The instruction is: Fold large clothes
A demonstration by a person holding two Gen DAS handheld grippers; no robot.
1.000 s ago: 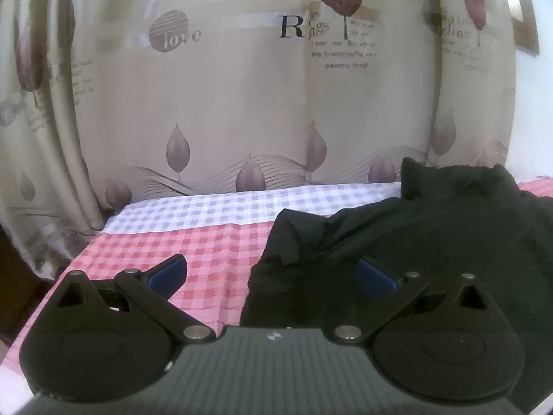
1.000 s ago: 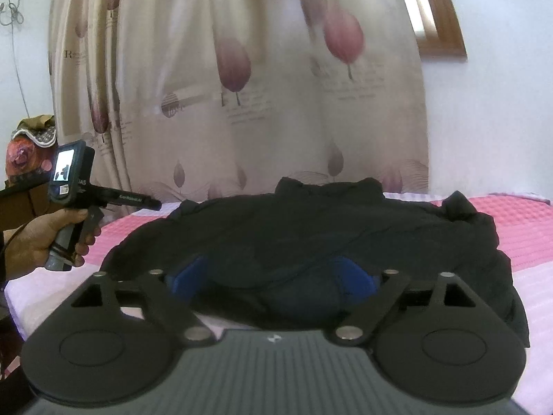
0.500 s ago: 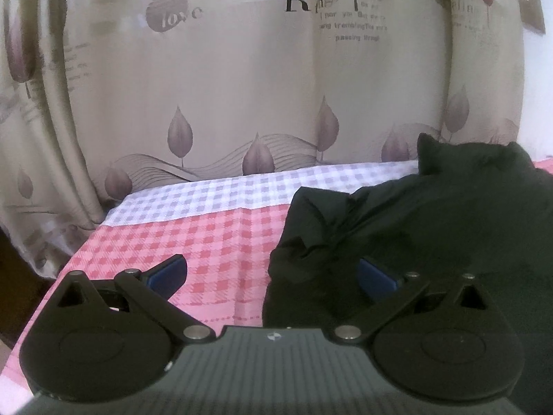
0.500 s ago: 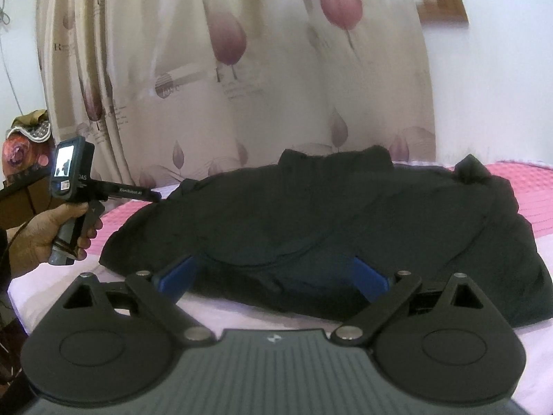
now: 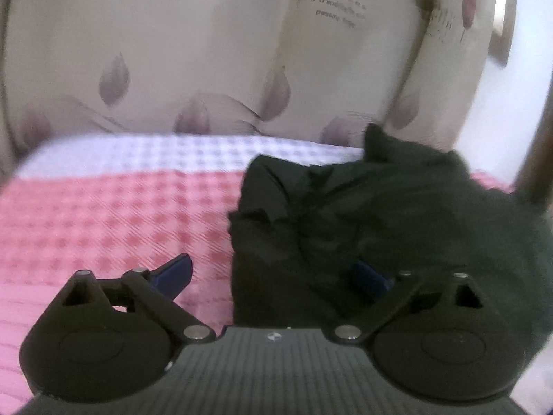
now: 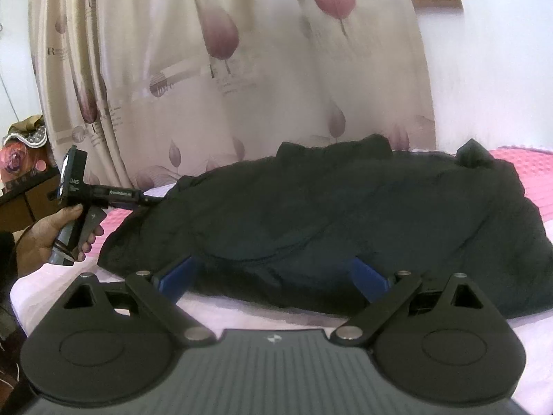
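A large black garment [image 6: 328,214] lies crumpled across the bed; in the left wrist view it [image 5: 397,228] fills the right half. My left gripper [image 5: 273,276] is open, its right finger over the garment's left edge and its left finger over the bedsheet. My right gripper [image 6: 276,273] is open at the garment's near hem, holding nothing. The left gripper also shows in the right wrist view [image 6: 103,193], held by a hand at the garment's far left end.
The bed carries a pink and white checked sheet [image 5: 114,214]. A beige curtain with leaf prints [image 6: 242,69] hangs close behind the bed. A white wall [image 6: 490,79] stands at the right. Dark furniture [image 6: 20,190] sits at the far left.
Both grippers have moved closer to the garment. The left wrist view has swung right and down over the garment's left edge. Both stay open.
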